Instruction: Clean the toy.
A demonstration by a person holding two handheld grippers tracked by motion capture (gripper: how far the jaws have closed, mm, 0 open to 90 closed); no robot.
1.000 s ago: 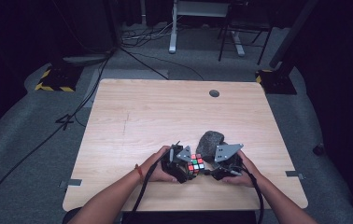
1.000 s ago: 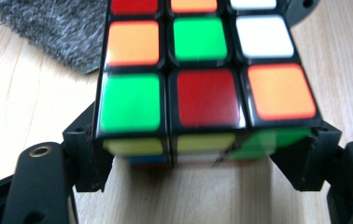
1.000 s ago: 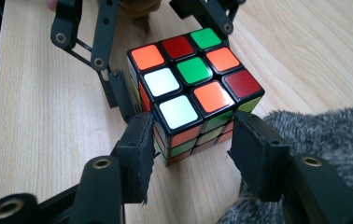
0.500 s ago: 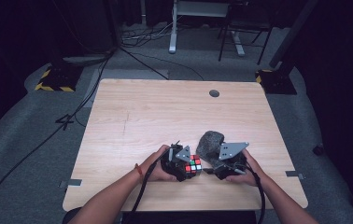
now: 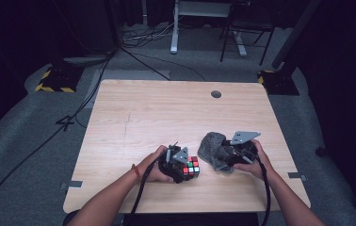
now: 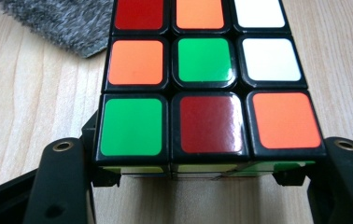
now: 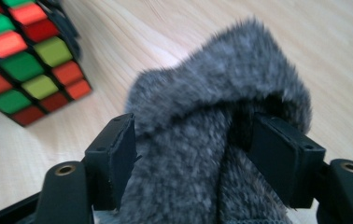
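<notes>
A scrambled colour cube (image 5: 191, 167) sits on the wooden table (image 5: 166, 113) near the front edge. My left gripper (image 5: 184, 169) is shut on it; in the left gripper view the cube (image 6: 202, 79) is clamped between the two black jaws of the left gripper (image 6: 202, 156). To its right lies a grey furry cloth (image 5: 212, 146). My right gripper (image 5: 223, 157) is at the cloth. In the right gripper view the fur (image 7: 221, 84) bunches up between the jaws of the right gripper (image 7: 193, 149), which have just been opening and stand loosely around it. The cube (image 7: 25, 60) lies beyond at upper left.
A corner of the cloth (image 6: 58, 23) lies just beyond the cube in the left gripper view. A round cable hole (image 5: 216, 94) marks the table's far side. Beyond the table are floor cables and stand legs (image 5: 173, 47). Bare wood spans the table's far half.
The left jaws have closed onto the cube. My right hand has drawn a little to the right, away from the cube, and its jaws have spread wider around the cloth.
</notes>
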